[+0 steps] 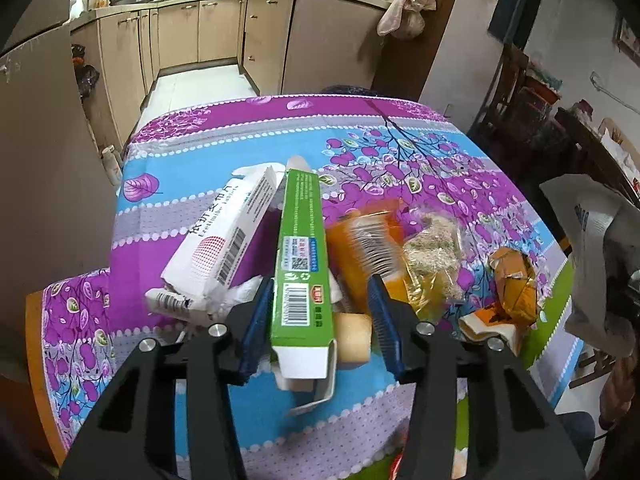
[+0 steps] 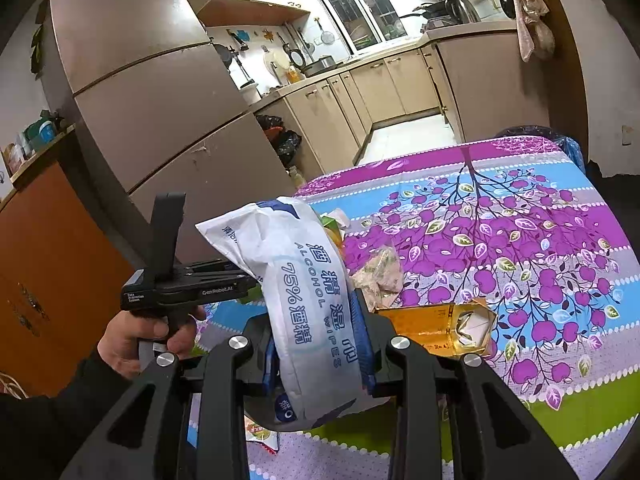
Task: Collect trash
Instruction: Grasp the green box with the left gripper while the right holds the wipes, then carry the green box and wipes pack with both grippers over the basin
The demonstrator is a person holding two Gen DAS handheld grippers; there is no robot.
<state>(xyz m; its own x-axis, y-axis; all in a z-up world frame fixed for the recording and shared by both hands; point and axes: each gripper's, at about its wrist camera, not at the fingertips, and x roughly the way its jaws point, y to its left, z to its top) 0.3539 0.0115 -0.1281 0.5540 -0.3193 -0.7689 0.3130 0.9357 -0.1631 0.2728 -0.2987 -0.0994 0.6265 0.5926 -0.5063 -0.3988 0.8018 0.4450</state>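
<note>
In the left wrist view, the left gripper (image 1: 320, 312) fills the bottom of the frame with its blue pads apart. A green box (image 1: 302, 264) stands between them: the left pad lies against its side, while the right pad stands clear of it, so the jaws are open around the box rather than clamped. A white box (image 1: 224, 240) lies just left of the green one, in the middle of the frame. To the right sit a blurred orange packet (image 1: 372, 248), a clear crumb bag (image 1: 434, 256) and a torn orange wrapper (image 1: 516, 284). All of it rests on the purple and blue tablecloth (image 1: 400, 152).

In the right wrist view, the right gripper (image 2: 320, 344) is closed on a white pack of wipes (image 2: 308, 300), held upright at the centre of the frame. A hand (image 2: 132, 340) at lower left holds the other tool's handle. A gold box (image 2: 436, 328) lies open on the cloth just right of the pack.
</note>
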